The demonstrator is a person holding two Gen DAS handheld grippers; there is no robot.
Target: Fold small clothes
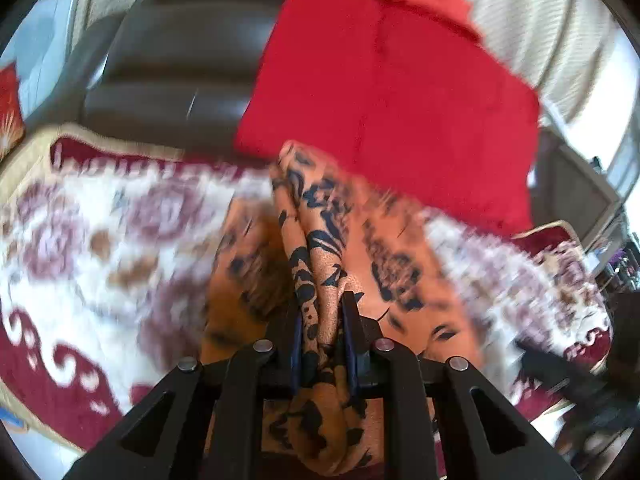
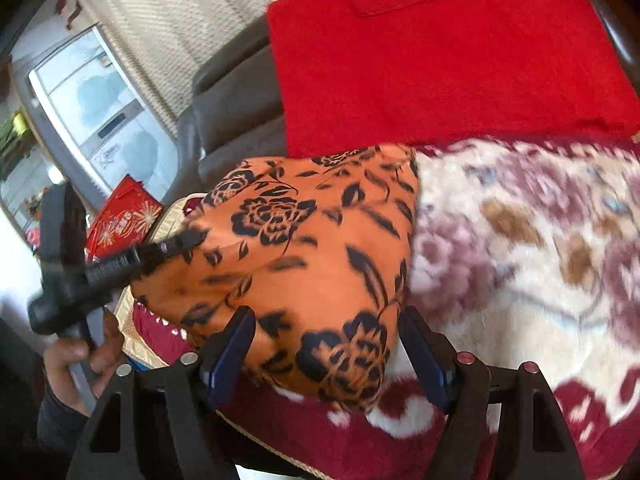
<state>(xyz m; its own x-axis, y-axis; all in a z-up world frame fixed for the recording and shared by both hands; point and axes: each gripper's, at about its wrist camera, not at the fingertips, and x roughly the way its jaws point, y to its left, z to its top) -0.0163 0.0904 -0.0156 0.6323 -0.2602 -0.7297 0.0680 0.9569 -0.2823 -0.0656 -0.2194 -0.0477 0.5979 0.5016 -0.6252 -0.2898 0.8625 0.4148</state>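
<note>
An orange garment with a black flower print lies bunched on a floral blanket. My left gripper is shut on a fold of the orange garment, which runs between its jaws. In the right wrist view the left gripper grips the garment's left edge, held by a hand. My right gripper is open, its jaws standing either side of the garment's near end, not closed on it.
A red cloth lies spread behind the garment, also seen in the right wrist view. A dark leather sofa back rises behind. A red bag and a glass cabinet stand at the left.
</note>
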